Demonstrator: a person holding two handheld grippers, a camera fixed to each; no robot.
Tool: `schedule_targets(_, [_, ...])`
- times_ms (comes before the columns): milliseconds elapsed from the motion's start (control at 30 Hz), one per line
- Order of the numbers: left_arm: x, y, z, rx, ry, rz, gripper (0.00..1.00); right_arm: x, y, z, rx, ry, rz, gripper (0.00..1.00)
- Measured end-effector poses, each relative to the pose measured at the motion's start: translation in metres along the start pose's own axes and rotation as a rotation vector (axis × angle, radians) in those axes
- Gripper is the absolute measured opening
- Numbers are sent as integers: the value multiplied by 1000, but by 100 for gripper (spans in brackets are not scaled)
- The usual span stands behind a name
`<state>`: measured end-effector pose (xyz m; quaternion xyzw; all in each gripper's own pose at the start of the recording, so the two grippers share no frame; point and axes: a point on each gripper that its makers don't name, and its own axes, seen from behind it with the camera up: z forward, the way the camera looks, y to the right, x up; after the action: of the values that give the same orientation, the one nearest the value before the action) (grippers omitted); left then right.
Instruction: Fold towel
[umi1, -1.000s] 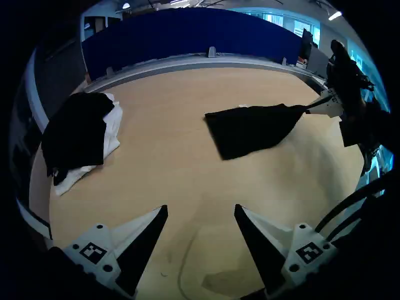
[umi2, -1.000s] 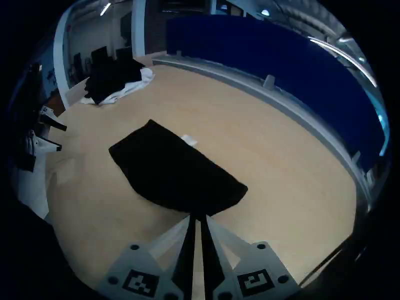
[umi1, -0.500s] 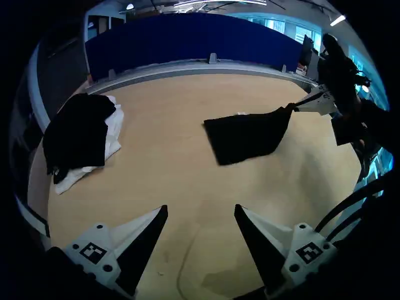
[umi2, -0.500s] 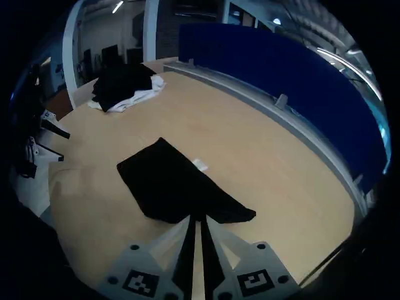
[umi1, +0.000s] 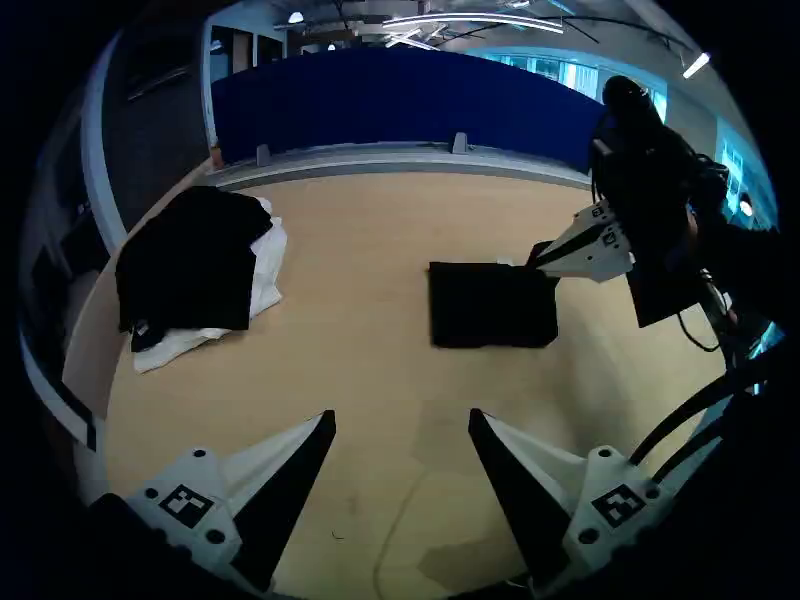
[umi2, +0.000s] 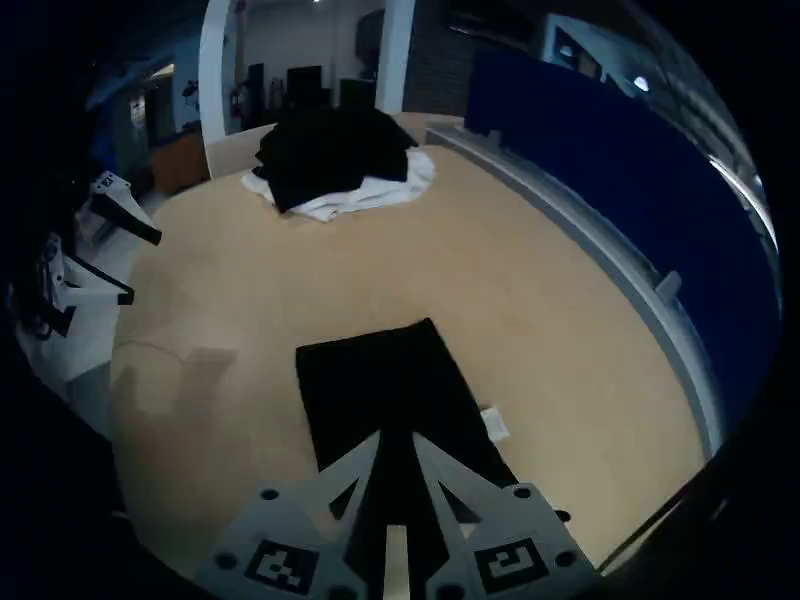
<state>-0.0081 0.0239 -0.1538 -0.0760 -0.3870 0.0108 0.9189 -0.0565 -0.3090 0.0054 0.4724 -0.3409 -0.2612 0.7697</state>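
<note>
A black towel (umi1: 492, 303) lies folded into a flat rectangle on the wooden table (umi1: 350, 330). In the right gripper view the towel (umi2: 385, 390) stretches away from my right gripper (umi2: 397, 440). Its fingers stand slightly apart, open, with the towel's near edge lying between them. In the left gripper view the right gripper (umi1: 540, 262), held by a person in dark clothes, hovers at the towel's far right corner. My left gripper (umi1: 400, 425) is wide open over bare table, well short of the towel. The right gripper view shows the left gripper (umi2: 145, 270) at the table's left edge.
A heap of black and white cloths (umi1: 195, 265) sits on the table's left side, seen as the cloth heap (umi2: 340, 160) at the far end in the right gripper view. A blue partition (umi1: 400, 100) borders the table's far edge. A small white tag (umi2: 493, 422) lies beside the towel.
The right gripper carried the towel's corner over and down, so the stretched towel now lies as a folded rectangle. Its fingers have parted. The left gripper stayed open and swung slightly.
</note>
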Motion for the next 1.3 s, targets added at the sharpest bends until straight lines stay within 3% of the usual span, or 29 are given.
schedule_targets(200, [0,-2,-7,16,14,-38,99,13,-27,39,72,-25,-69,7])
schedule_targets(400, [-2,-2,-9,14,21,-53,99,28,-35,56,107,-35,-102,7])
schedule_targets(800, [-2,-2,-10,4,26,-52,99,26,-32,48,102,-40,-89,7])
schedule_targets(1133, [0,1,-9,-4,26,-26,99,16,-28,23,66,-9,-17,6])
schedule_targets(1233, [-1,2,-8,-5,25,-22,99,15,-25,15,45,7,10,18])
schedule_targets(1300, [-1,3,-8,-6,24,-18,99,13,-25,10,33,17,27,31])
